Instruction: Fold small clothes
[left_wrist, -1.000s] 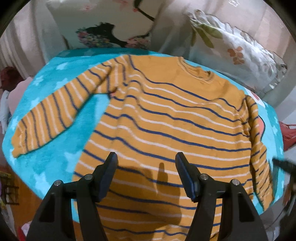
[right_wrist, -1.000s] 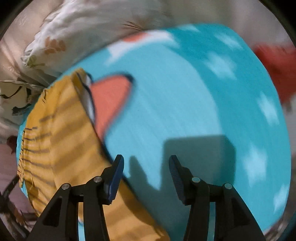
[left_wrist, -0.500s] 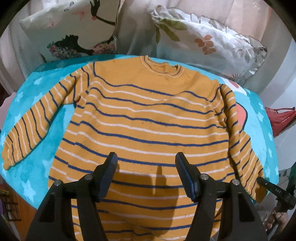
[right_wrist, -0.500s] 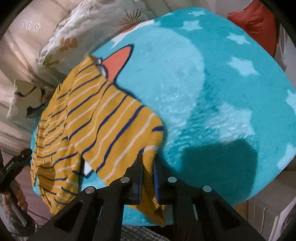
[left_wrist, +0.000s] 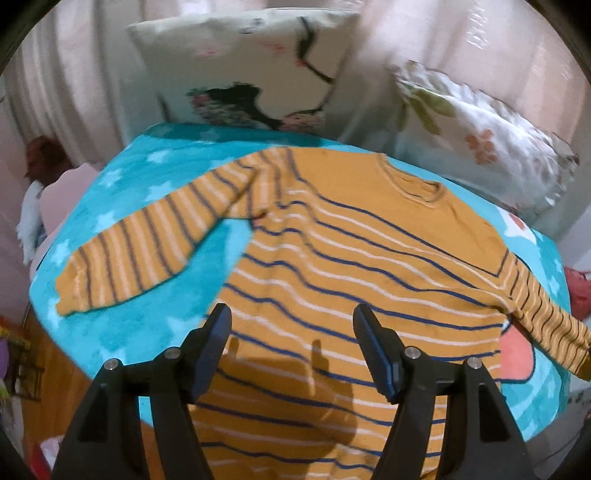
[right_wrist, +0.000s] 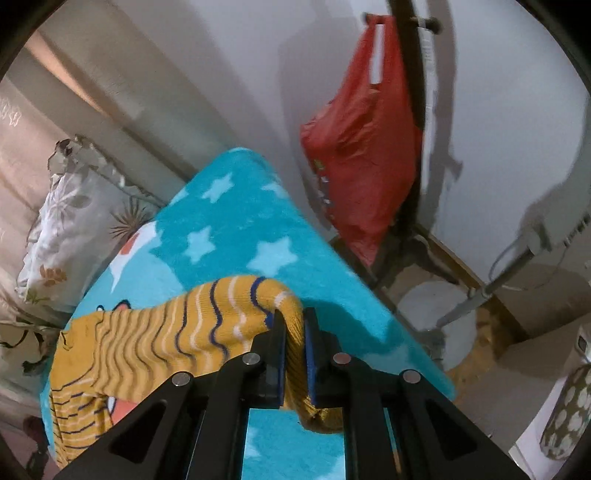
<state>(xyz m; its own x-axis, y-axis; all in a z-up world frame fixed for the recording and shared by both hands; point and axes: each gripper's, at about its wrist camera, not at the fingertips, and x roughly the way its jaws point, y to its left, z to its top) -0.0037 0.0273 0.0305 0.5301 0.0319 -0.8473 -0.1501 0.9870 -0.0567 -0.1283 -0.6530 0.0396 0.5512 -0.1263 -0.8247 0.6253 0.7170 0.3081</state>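
Observation:
An orange sweater (left_wrist: 362, 273) with blue and white stripes lies flat on a turquoise star blanket (left_wrist: 122, 325). Its left sleeve (left_wrist: 147, 243) lies spread out to the left. My left gripper (left_wrist: 291, 332) is open and empty, hovering over the sweater's lower body. My right gripper (right_wrist: 294, 332) is shut on the cuff of the right sleeve (right_wrist: 177, 332) and holds it lifted off the blanket (right_wrist: 229, 236). In the left wrist view that sleeve (left_wrist: 546, 317) stretches out to the right edge.
Two floral pillows (left_wrist: 258, 66) (left_wrist: 480, 136) lean against the curtain behind the sweater. A red plastic bag (right_wrist: 362, 147) hangs on a dark stand to the right of the bed. A white bucket (right_wrist: 439, 321) and a patterned container (right_wrist: 569, 410) are on the floor.
My right gripper has lifted the gripped sleeve cuff and pulled it out to the right, straightening the sleeve. My left gripper has stayed open and swung its view to the left.

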